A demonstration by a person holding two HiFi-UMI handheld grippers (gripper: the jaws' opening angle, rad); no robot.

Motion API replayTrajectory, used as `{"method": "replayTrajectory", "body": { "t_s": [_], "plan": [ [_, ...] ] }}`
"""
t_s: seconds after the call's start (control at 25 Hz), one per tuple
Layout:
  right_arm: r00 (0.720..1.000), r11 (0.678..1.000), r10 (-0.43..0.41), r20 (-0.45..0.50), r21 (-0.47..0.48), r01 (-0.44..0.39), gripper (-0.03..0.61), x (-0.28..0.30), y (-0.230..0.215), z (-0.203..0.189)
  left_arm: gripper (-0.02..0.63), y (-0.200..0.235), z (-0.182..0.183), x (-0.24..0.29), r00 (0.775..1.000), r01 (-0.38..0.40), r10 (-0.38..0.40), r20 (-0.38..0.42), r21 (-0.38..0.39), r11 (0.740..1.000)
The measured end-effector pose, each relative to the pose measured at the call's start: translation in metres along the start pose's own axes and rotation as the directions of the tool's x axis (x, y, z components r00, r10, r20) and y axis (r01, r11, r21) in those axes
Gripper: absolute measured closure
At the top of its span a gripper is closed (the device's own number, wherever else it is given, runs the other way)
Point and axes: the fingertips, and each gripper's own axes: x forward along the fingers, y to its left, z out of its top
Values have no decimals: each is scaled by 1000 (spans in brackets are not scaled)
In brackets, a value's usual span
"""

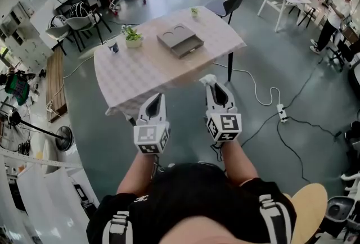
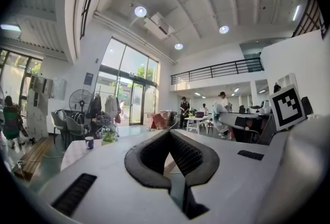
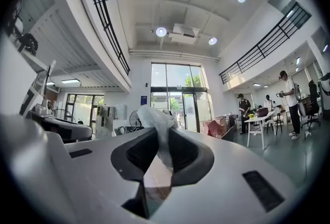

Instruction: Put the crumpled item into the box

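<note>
A white crumpled item sticks up from between the jaws of my right gripper, which is shut on it. In the head view that right gripper is held in the air over the near edge of the table, with the crumpled item at its tip. The flat grey box, with two round hollows in its top, lies on the checked cloth at the table's far side, well beyond both grippers. My left gripper hovers beside the right one; its jaws meet at the tips with nothing between them.
A potted plant and a small dark cup stand on the table's far left; a small pot sits at the far edge. A chair stands behind the table. Cables and a power strip lie on the floor to the right. People work at tables far right.
</note>
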Motion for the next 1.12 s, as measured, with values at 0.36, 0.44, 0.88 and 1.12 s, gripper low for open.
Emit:
{"method": "replayTrajectory", "body": {
  "t_s": [0.36,0.44,0.88,1.12],
  "plan": [
    [1000,1000,24,-2,1,-24,518,7,-62,-8,611,-42,5,49,999,-31,31,29,14,999],
    [999,999,33,-4,6,-33,518,7,-77,-9,611,-54,9,59,998,-32,32,47,11,999],
    [999,999,28,21,40,-29,518,15,-132,-8,611,-99,1,98,999,-9,8,48,9,1000],
    [1000,1000,-3,18,23,2,518,43,-154,-21,611,-89,-10,139,999,10,-10,40,7,1000]
  ]
}}
